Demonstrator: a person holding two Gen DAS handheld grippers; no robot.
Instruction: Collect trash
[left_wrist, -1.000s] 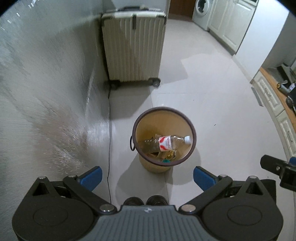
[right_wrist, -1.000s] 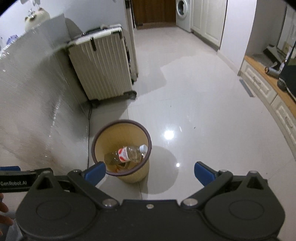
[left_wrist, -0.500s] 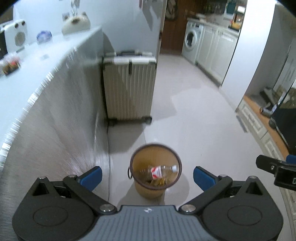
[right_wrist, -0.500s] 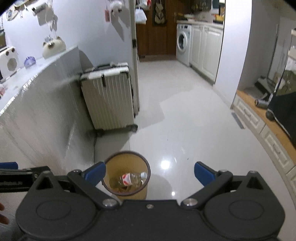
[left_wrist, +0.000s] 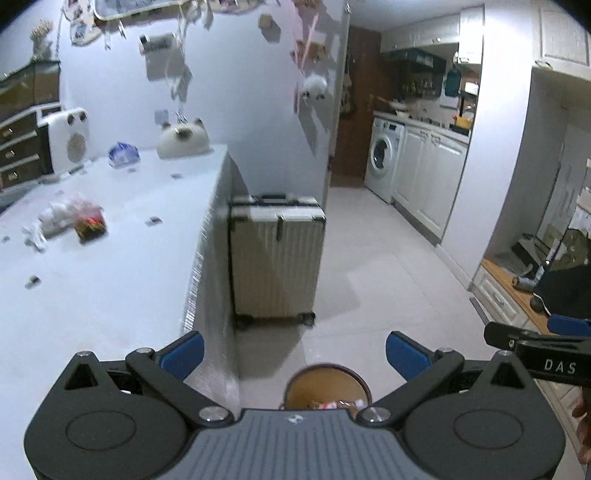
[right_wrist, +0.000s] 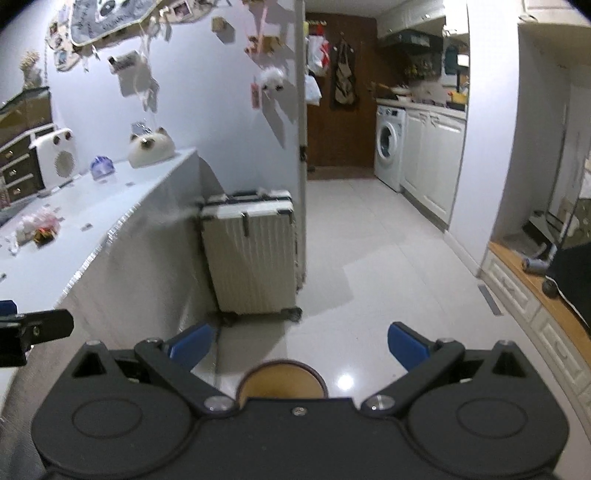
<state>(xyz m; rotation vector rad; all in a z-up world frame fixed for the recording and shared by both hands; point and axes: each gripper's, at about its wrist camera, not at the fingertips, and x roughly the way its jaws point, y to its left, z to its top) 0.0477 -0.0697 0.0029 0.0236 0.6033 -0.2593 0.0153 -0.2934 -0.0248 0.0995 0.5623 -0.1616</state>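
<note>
A tan trash bin (left_wrist: 327, 382) with a dark rim stands on the floor below me, with a plastic bottle's red label (left_wrist: 327, 405) just showing inside; it also shows in the right wrist view (right_wrist: 280, 380). Crumpled wrappers and a white bag (left_wrist: 74, 221) lie on the white counter (left_wrist: 122, 280) to the left, also in the right wrist view (right_wrist: 37, 229). My left gripper (left_wrist: 293, 352) is open and empty, raised near counter height. My right gripper (right_wrist: 299, 345) is open and empty above the bin.
A cream suitcase (left_wrist: 277, 258) stands against the counter's end. Small scraps (left_wrist: 153, 220) dot the counter, with a cat-shaped ornament (left_wrist: 183, 138) and a white heater (left_wrist: 68, 138) at its back. White cabinets and a washing machine (left_wrist: 382, 162) line the right.
Both grippers have risen and tilted up from looking down into the bin. The bin has slid to the bottom edge and the counter top has come into view.
</note>
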